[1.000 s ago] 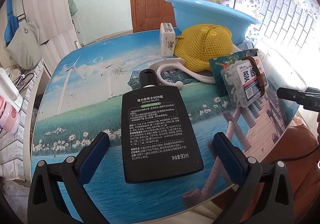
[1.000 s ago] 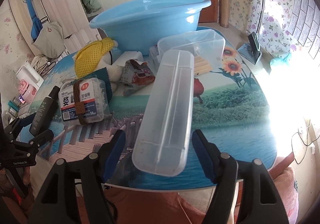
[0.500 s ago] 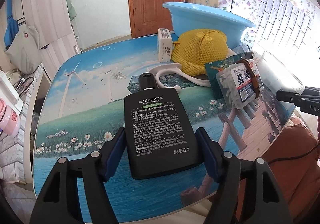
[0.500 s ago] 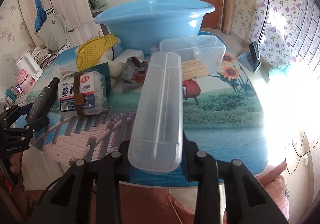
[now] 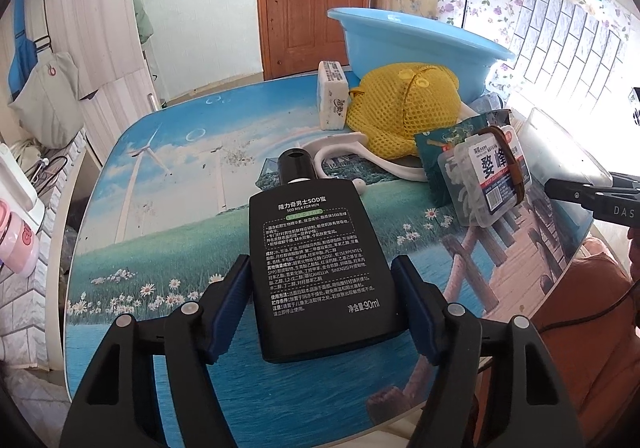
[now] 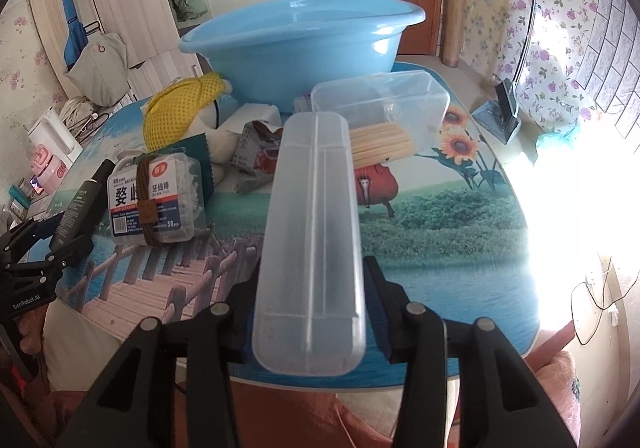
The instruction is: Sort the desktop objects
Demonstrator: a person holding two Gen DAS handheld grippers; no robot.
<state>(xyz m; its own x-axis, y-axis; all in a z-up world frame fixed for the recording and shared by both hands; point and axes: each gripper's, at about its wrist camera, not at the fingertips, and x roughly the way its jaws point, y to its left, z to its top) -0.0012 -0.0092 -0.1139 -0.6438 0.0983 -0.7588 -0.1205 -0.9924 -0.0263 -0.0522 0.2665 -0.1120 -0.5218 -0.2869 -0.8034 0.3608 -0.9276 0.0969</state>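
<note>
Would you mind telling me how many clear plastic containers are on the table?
3: the long case in the right gripper, the rectangular box behind it, the floss-pick box left. Clutter may hide others.

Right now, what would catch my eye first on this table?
Each gripper has something between its fingers at the near edge: the left gripper clamps a black bottle, and the right gripper, jaws opening, has a long clear case between them. Behind the clutter, a big blue basin stands at the far side of the table.
</note>
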